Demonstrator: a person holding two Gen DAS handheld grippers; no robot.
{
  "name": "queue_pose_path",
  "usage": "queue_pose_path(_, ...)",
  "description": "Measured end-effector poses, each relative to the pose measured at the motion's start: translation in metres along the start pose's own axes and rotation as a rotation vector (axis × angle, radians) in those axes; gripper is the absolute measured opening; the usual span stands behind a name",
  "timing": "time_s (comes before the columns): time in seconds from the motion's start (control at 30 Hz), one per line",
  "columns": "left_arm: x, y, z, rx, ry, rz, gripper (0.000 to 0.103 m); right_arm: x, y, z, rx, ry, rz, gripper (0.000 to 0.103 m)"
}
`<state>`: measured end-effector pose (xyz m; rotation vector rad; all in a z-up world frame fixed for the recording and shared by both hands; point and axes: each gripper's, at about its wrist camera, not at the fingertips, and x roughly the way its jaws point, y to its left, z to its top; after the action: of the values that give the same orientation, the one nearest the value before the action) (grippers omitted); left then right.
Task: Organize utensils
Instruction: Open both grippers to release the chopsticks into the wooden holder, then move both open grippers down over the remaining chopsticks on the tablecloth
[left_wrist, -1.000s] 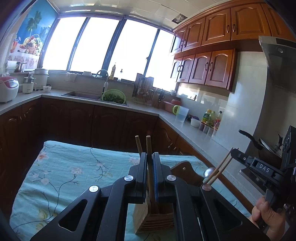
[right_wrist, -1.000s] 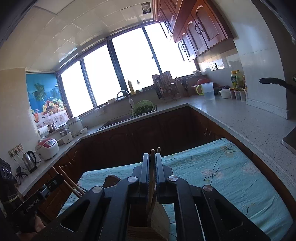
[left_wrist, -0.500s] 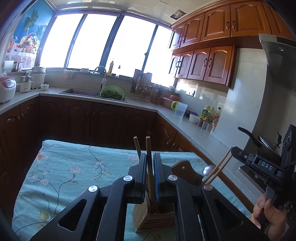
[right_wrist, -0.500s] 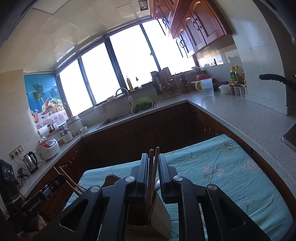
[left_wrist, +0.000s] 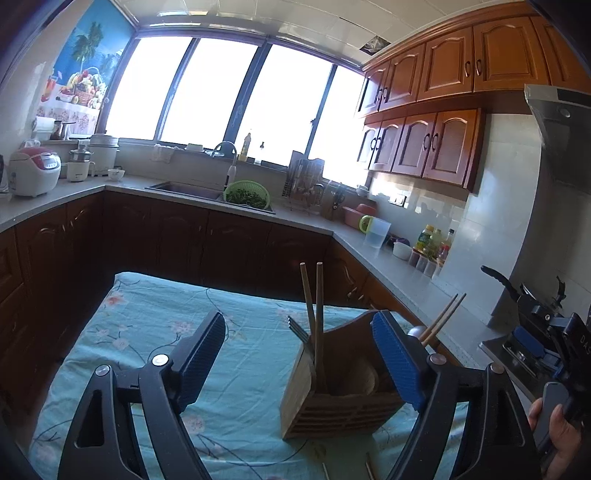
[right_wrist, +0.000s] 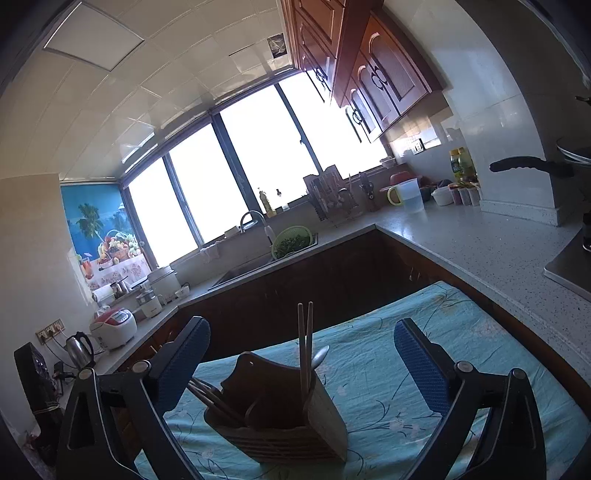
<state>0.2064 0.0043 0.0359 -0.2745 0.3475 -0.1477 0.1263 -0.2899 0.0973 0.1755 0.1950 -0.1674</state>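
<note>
Both chopstick pairs (left_wrist: 314, 325) now stand in the wooden holder (left_wrist: 343, 402); left gripper (left_wrist: 299, 363) and right gripper (right_wrist: 303, 363) jaws just opened wide, empty, task looks nearly done.

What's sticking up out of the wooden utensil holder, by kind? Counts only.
chopsticks: 4 (two pairs)
fork: 1
spoon: 1
Total: 6 visible above the rim; anything lower inside is hidden.

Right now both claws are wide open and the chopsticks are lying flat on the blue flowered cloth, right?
Not quite: the chopsticks stand upright in the wooden holder on the cloth, as the right wrist view shows. Both claws, left and right, are indeed wide open.
</note>
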Motion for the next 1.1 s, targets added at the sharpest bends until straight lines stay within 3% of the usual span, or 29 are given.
queue_pose_path(0.7,-0.089,0.005,-0.051,-0.050,0.155,0.049,0.086,-0.058,-0.021,-0.084,0.037,0.168,-0.050,0.102)
queue_pose_path(1.1,-0.100,0.009,-0.069,-0.073,0.251,0.073,0.086,-0.070,-0.022,-0.114,-0.006,0.230,-0.087,0.102)
